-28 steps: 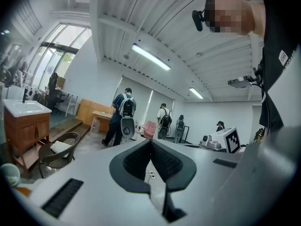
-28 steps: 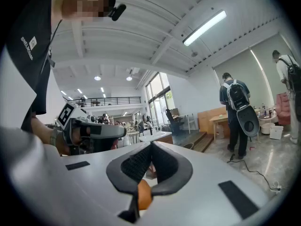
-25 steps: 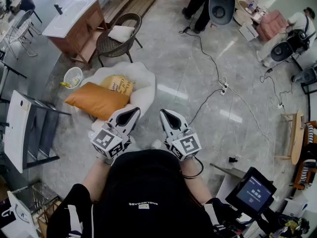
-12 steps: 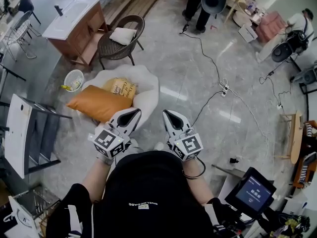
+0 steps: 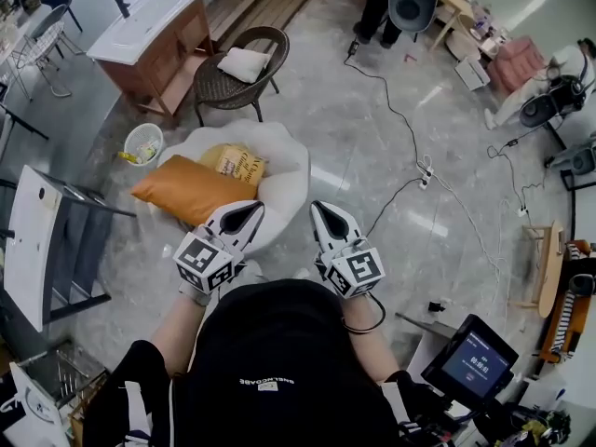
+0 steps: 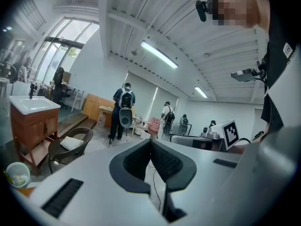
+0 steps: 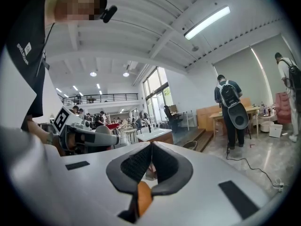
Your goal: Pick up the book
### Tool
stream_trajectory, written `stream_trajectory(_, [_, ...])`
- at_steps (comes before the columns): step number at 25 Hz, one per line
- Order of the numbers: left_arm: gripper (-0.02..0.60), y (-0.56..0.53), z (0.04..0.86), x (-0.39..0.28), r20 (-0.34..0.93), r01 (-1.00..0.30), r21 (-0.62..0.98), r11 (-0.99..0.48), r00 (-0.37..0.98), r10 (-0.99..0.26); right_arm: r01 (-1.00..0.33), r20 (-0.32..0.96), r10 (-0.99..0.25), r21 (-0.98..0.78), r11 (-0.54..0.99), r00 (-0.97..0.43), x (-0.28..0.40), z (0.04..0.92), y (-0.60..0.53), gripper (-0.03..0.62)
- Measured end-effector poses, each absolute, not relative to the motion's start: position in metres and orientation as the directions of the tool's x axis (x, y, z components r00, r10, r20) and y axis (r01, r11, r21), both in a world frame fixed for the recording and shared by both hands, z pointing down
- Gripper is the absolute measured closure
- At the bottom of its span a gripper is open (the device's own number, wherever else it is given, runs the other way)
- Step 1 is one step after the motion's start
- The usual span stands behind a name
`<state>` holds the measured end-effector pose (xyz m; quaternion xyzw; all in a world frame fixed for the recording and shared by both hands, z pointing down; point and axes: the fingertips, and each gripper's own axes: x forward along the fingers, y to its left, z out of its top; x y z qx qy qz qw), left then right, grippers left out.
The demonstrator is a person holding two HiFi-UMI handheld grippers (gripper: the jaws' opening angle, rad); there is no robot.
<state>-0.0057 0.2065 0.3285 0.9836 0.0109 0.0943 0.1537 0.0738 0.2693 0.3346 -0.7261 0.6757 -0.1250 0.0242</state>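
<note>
The book (image 5: 238, 163), yellow with dark print, lies on a white beanbag seat (image 5: 284, 180), partly tucked behind an orange pillow (image 5: 184, 190). My left gripper (image 5: 251, 209) is held level in front of me, shut and empty, its tips over the seat's near edge, short of the book. My right gripper (image 5: 319, 208) is beside it, shut and empty, over the floor at the seat's right edge. In the left gripper view the left gripper (image 6: 151, 141) has its dark pads meeting. The right gripper (image 7: 151, 145) shows the same in the right gripper view. The book shows in neither gripper view.
A wicker chair (image 5: 240, 61) with a white cushion and a wooden washstand (image 5: 154, 31) stand beyond the seat. A waste bin (image 5: 141, 143) is to its left. A cable with a power strip (image 5: 424, 169) runs across the floor on the right. People (image 5: 380, 3) stand far back.
The beanbag seat with the book and pillow has come closer to both grippers as I moved toward it. Both grippers stay shut side by side.
</note>
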Motion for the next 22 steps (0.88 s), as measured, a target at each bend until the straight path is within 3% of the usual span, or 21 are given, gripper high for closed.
stream_trajectory(22, [0.568, 0.112, 0.355, -0.093, 0.178, -0.122, 0.328, -0.937, 0.982, -0.066, -0.976, 0.168, -0.986, -0.210, -0.048, 0.012, 0.014, 0.352, 0.165, 0.568])
